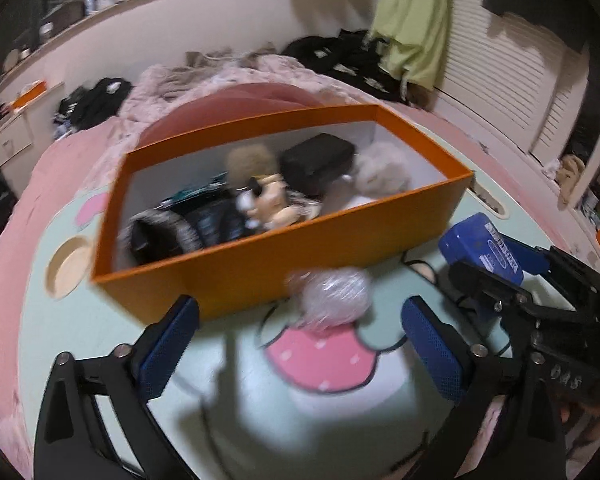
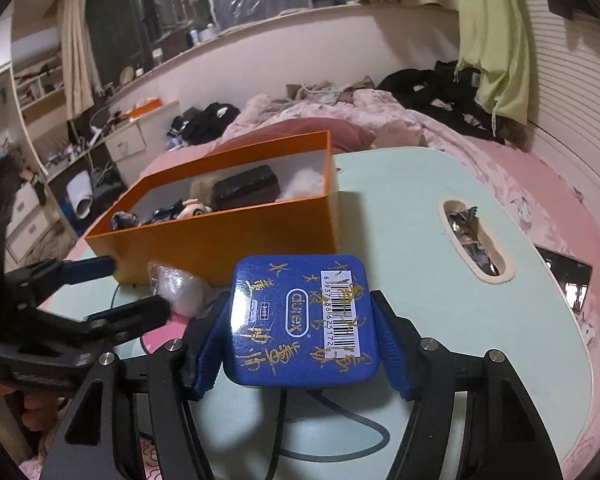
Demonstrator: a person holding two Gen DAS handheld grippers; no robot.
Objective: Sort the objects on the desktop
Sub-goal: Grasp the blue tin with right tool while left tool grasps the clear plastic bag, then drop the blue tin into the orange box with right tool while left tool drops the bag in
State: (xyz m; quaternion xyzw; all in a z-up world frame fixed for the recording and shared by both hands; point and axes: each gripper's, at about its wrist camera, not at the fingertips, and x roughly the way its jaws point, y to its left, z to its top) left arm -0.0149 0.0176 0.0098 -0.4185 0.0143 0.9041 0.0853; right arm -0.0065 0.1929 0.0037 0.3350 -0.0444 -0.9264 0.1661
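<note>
My right gripper (image 2: pixel 300 332) is shut on a blue tin (image 2: pixel 296 312) with gold writing and a barcode, held above the mint-green table (image 2: pixel 420 220). The left wrist view shows that tin (image 1: pixel 480 240) at the right, in the right gripper (image 1: pixel 496 268). A small ball wrapped in clear film (image 1: pixel 332 296) lies on the table against the orange box (image 1: pixel 260 268). My left gripper (image 1: pixel 300 340) stands open, its blue pads wide on either side of the ball and not touching it. The box holds a plush doll (image 1: pixel 264 196), a black case (image 1: pixel 316 160) and white fluff (image 1: pixel 380 168).
A black cable (image 2: pixel 340 432) runs over the table under the tin. A slot in the table (image 2: pixel 472 240) holds crumpled foil; a dark shiny slab (image 2: pixel 568 276) lies at the right edge. A round recess (image 1: pixel 68 272) sits left of the box. Pink bedding surrounds the table.
</note>
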